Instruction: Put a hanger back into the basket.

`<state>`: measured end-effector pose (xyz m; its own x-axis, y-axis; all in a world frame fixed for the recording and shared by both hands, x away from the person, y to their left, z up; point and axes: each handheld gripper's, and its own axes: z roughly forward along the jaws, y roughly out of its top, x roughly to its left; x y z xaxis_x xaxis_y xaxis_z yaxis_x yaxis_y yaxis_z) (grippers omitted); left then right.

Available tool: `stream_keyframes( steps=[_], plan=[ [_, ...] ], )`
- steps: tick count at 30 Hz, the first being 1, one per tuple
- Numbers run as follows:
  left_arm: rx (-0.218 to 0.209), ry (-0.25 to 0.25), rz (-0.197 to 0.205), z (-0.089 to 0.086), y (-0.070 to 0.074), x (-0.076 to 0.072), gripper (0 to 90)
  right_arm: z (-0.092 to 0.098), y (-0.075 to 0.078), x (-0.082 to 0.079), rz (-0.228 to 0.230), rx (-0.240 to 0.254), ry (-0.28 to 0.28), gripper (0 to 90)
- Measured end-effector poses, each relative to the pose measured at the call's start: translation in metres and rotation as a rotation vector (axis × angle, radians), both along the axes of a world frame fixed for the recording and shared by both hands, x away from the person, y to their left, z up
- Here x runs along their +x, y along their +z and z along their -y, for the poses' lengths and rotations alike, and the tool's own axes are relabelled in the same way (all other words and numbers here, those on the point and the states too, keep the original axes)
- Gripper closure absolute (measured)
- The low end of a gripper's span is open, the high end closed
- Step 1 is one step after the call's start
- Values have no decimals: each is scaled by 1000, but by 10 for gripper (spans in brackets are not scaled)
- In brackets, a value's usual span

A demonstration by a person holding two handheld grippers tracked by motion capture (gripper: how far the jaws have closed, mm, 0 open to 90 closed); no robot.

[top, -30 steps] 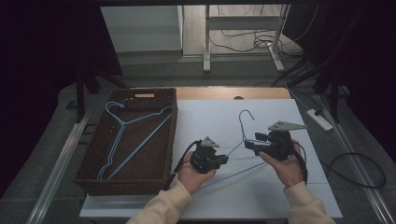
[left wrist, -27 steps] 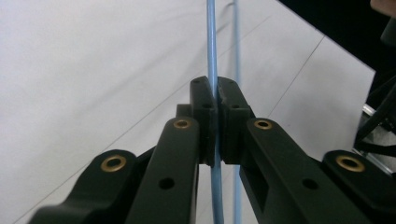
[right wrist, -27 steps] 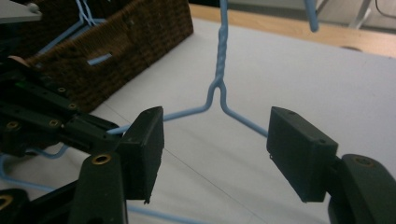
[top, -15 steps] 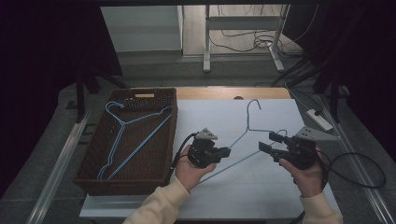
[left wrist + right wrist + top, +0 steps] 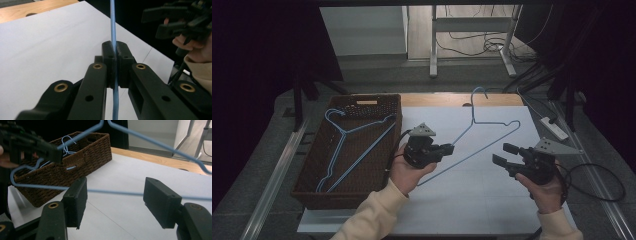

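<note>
A white table [image 5: 472, 200] carries a brown wicker basket [image 5: 312, 175] at its left side, with blue hangers [image 5: 343, 145] lying inside it. Right of the basket, over the table, a third blue wire hanger [image 5: 484, 142] is held up off the surface, its hook toward the far edge.

The left gripper [image 5: 447, 148] has its jaws pressed together on one wire of the hanger; in the left gripper view the wire [image 5: 113, 40] runs straight up between the two pads, pinched tight.

The right gripper [image 5: 506, 154] sits near the hanger's right end with its jaws spread wide. In the right gripper view the hanger's long bar [image 5: 115, 192] crosses the gap between the two jaws, and neither pad presses on it. The basket [image 5: 82, 155] stands beyond.
</note>
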<state>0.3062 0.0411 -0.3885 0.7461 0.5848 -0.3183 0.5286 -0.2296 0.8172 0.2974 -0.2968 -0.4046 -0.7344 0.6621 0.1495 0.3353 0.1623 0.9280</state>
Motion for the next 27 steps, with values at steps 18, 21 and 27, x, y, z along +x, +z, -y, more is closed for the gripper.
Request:
stream_keyframes(
  steps=[18,21,27],
  plan=[
    [-17,108,36,-86,4,-3,864,-2,-22,11,-56,-57,-13,363],
    [-22,123,39,-101,4,-6,864,-3,-25,12,-65,-62,-16,358],
    [-44,160,62,-142,6,-12,864,-6,-33,15,-88,-82,-17,352]
  ],
)
